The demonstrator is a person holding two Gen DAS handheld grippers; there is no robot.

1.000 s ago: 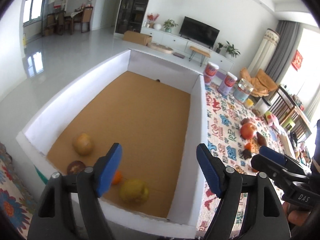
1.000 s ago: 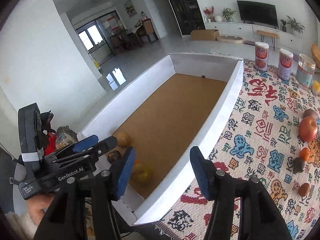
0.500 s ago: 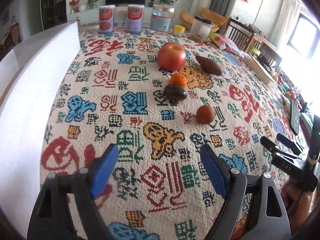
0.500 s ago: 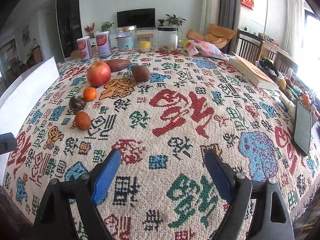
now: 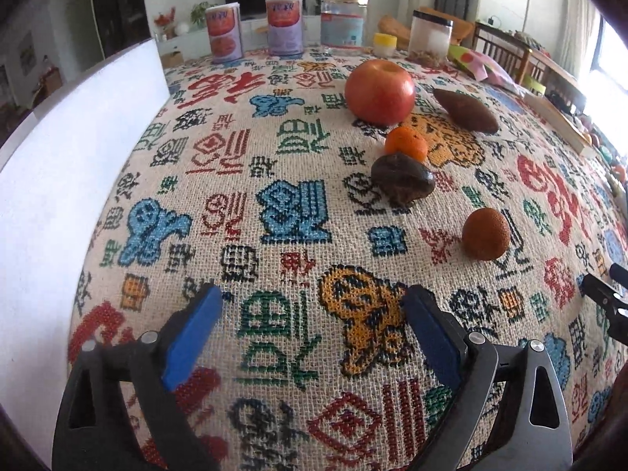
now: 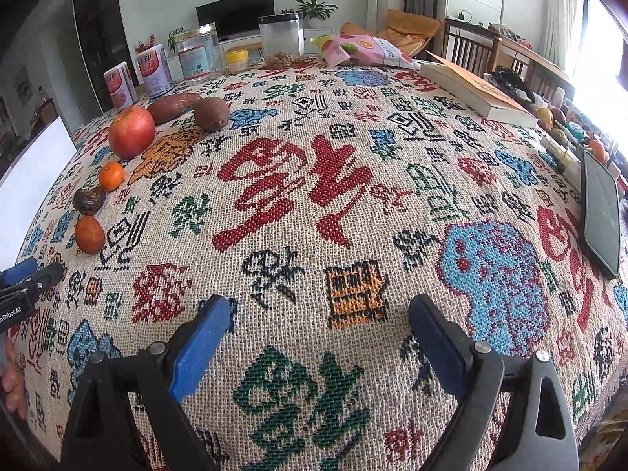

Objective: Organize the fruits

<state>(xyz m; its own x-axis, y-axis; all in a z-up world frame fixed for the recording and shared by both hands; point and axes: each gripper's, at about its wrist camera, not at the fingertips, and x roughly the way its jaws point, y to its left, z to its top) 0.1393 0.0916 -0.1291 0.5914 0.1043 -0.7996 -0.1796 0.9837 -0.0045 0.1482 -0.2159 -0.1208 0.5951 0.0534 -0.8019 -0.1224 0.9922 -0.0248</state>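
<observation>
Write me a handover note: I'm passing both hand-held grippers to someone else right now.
Left hand-held gripper: open, empty, over the patterned tablecloth.
Right hand-held gripper: open, empty, further right on the cloth.
On the cloth: red apple, small orange, dark wrinkled fruit, brownish-orange fruit, two sweet potatoes.
White box wall stands left of them; its inside is not in view.
Left: these loose pieces are not yet moved; the brownish-orange fruit looks nearest to the left gripper.

A home living room: a TV [image 6: 235,10] on a low cabinet at upper centre, potted plant [image 6: 316,10] beside it, wooden chairs [image 6: 471,45] at upper right, patterned tablecloth [image 6: 314,216] below.
</observation>
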